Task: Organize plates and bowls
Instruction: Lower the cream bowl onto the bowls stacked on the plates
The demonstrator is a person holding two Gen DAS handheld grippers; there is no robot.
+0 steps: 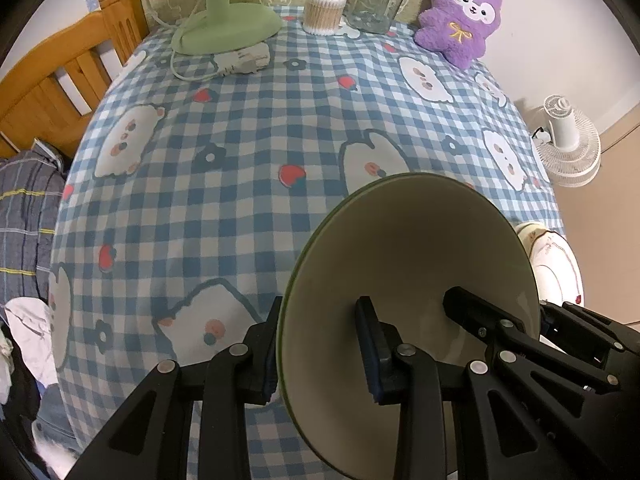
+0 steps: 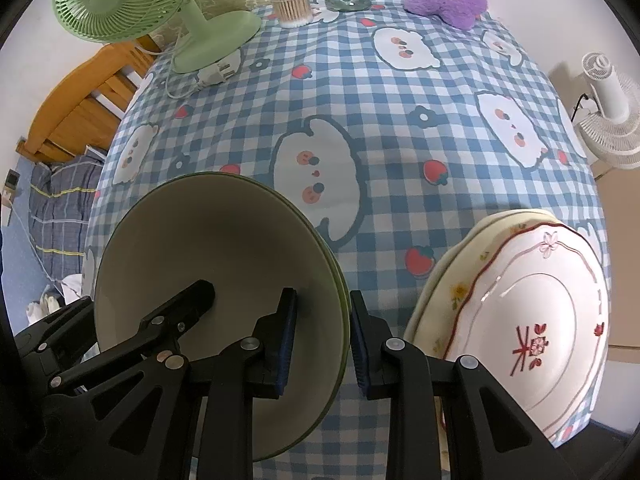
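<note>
While both tongs, left tongs (image 1: pixel 322 350) and right tongs (image 2: pixel 322 338), pinch opposite rims of the green bowl (image 1: pixel 408 280), uneven pulling could tip it against the plates (image 2: pixel 520 320) just right of the right tongs.

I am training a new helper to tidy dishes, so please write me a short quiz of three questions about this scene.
1. True or false: the purple plush toy lies inside the green bowl.
2. Fill in the colour: the white plate lies on top of a ___ plate with small flowers.
3. Where are the left tongs and the right tongs?
A) each astride the bowl's rim, on opposite sides
B) both on the plush toy
C) both far from the bowl

Key: 1 false, the toy sits at the far edge of the table. 2 cream; the cream plate shows underneath. 3 A.
</note>
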